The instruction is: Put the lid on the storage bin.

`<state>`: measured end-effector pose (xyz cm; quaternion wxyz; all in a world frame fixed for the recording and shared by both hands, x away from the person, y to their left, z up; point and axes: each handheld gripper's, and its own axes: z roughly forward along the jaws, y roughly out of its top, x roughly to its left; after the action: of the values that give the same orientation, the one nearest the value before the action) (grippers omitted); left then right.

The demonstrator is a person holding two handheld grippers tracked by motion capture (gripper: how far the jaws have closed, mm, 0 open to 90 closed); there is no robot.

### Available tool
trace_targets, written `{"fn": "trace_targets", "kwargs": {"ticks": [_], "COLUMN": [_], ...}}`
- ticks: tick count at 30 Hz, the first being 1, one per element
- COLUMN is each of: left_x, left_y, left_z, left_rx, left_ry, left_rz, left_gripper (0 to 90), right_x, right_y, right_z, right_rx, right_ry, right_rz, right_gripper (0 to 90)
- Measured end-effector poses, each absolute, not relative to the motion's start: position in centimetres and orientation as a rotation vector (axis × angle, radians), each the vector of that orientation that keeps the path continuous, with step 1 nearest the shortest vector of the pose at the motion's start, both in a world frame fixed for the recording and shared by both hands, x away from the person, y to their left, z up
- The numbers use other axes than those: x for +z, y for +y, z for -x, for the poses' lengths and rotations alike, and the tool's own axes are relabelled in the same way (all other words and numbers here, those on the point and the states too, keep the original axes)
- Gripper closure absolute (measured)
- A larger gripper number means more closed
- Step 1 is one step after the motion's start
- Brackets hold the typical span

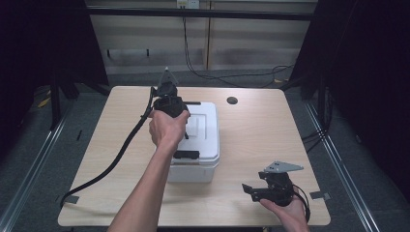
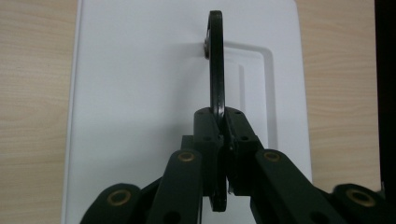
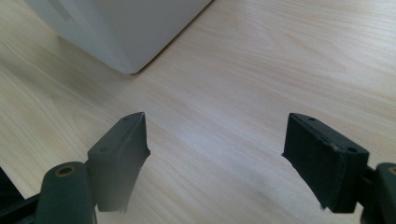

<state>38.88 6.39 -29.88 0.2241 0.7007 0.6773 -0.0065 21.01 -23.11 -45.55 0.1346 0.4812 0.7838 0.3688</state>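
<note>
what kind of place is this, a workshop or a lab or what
Most likely a lab recording booth: a bare wooden table ringed by black curtains, with floor rails alongside. The left tool is clamped on the black handle of a white box.

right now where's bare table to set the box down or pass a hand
Free: the wide strip right of the white box out to the table edge, and the left side beyond the cable. Crowded: the box lid, where the left gripper clamps the black handle, and the near right corner by the right gripper.
</note>
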Motion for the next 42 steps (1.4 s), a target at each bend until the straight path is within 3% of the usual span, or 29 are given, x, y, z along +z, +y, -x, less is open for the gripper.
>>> {"fn": "trace_targets", "kwargs": {"ticks": [16,27,42], "left_x": [-30.0,-30.4,-30.4], "left_y": [6.4,6.8,6.9], "left_z": [-38.8,-40.6,-41.5], "left_rx": [-0.046,-0.126,-0.129], "left_ry": [1.844,1.844,1.863], "left_rz": [-1.972,-2.012,-2.004], "left_gripper": [83.5,75.0,84.3], "right_x": [-45.6,-45.6,-45.6], "right_y": [-23.1,-23.1,-23.1], "right_z": [-21.0,-21.0,-21.0], "right_rx": [1.069,1.069,1.076], "right_ry": [2.269,2.278,2.282], "right_rz": [-1.401,-1.397,-1.397], "right_gripper": [21.2,21.2,21.2]}}
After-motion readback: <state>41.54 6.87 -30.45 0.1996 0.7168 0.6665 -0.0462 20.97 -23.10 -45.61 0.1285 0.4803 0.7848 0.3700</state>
